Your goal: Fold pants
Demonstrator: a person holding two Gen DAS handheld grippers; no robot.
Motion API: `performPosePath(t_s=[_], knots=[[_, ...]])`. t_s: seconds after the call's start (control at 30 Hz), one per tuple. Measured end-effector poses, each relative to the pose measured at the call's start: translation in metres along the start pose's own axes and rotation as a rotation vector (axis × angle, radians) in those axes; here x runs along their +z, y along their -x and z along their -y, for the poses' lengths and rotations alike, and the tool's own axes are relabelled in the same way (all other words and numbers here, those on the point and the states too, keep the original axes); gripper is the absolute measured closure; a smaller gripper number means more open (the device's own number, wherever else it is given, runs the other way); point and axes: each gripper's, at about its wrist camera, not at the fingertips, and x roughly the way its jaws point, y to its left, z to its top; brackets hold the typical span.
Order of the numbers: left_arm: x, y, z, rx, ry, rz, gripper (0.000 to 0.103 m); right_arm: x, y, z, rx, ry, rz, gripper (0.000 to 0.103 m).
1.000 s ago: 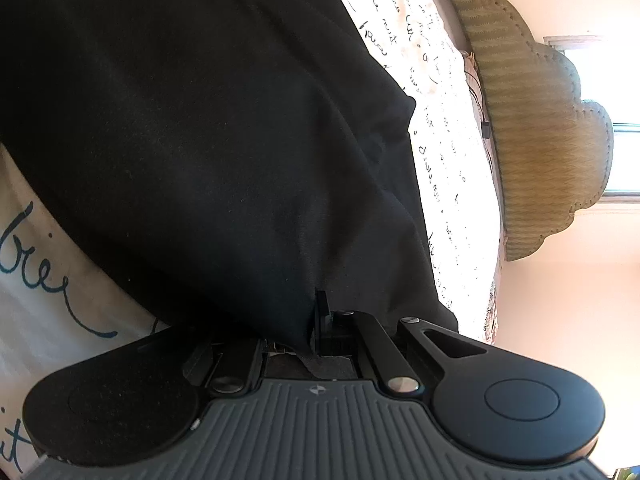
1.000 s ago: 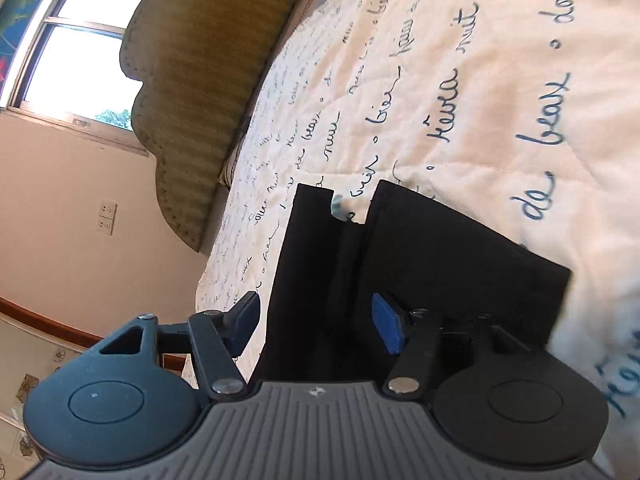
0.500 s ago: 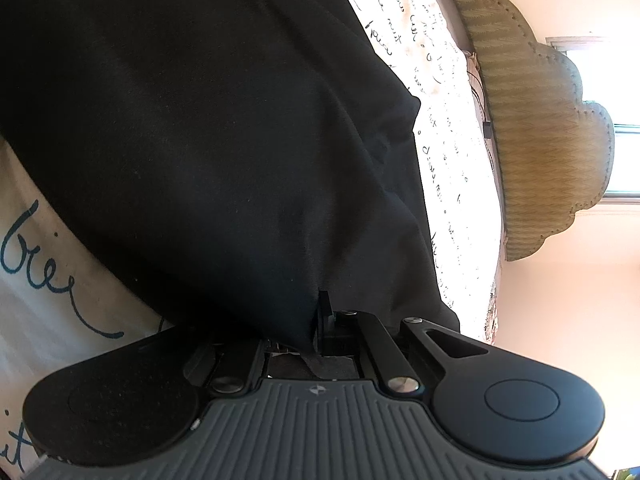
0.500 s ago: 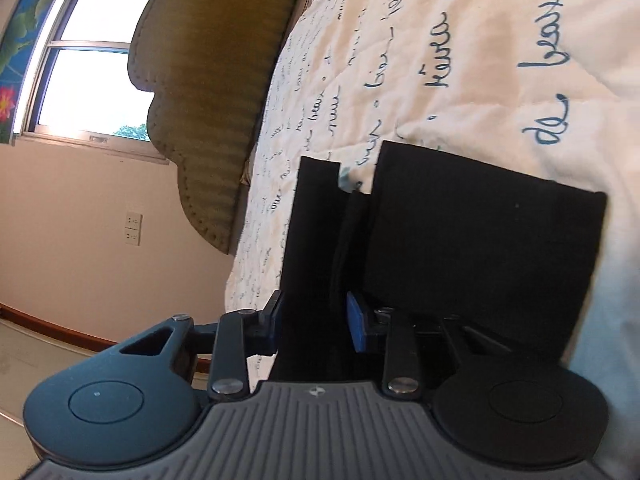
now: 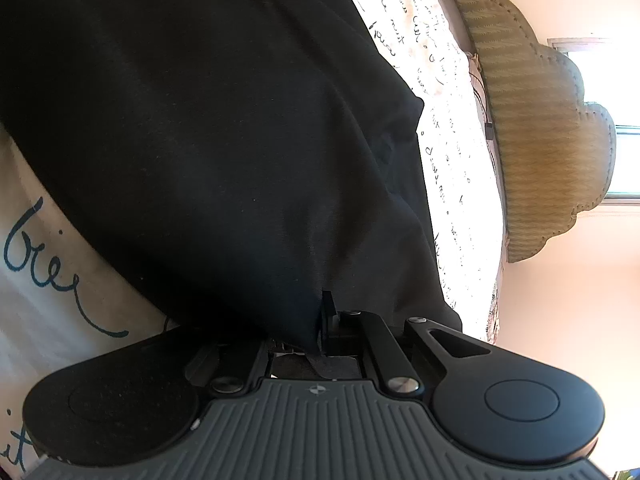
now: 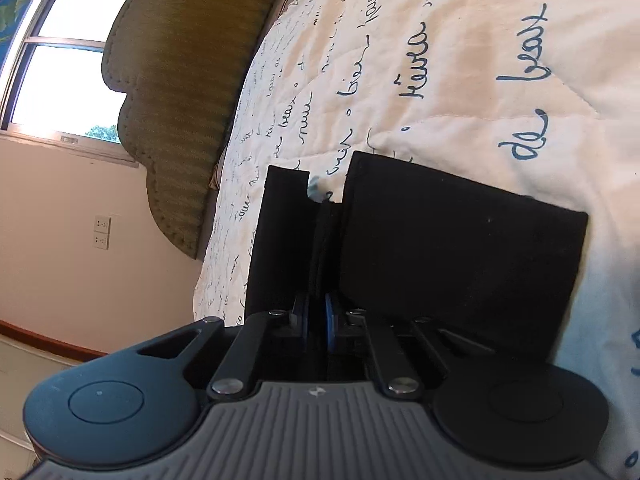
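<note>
Your right gripper [image 6: 317,320] has just closed; its blue pads [image 6: 330,322] now pinch a fold of the black pants [image 6: 460,256]. Your left gripper [image 5: 320,330] is nearly closed on the pants' fabric. The pants lie on the script-printed bedspread [image 6: 460,80], away from the headboard [image 6: 192,92].

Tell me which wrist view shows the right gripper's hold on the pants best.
The right wrist view: the right gripper has just closed, its blue pads pinching a fold of the black pants. The left wrist view shows only black cloth and the left gripper, not that grip.
</note>
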Motion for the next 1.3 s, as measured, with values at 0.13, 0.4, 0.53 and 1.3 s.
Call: performPosePath(t_s=[0.13, 0.4, 0.53, 1.3], knots=[[0.0, 0.0, -0.001, -0.004, -0.001, 0.001, 0.087, -0.002, -0.013, -0.015, -0.034, 0.059, -0.037, 0.095], [0.002, -0.001, -0.001, -0.004, -0.012, -0.006, 0.086, 0.006, -0.013, -0.025, -0.07, 0.102, 0.01, 0.1], [0.003, -0.002, 0.0, -0.005, -0.014, -0.012, 0.086, 0.015, 0.001, -0.043, -0.014, 0.129, 0.032, 0.1], [0.0, -0.005, 0.021, 0.022, -0.2, 0.006, 0.086, 0.019, 0.038, -0.003, -0.083, 0.144, 0.035, 0.1]])
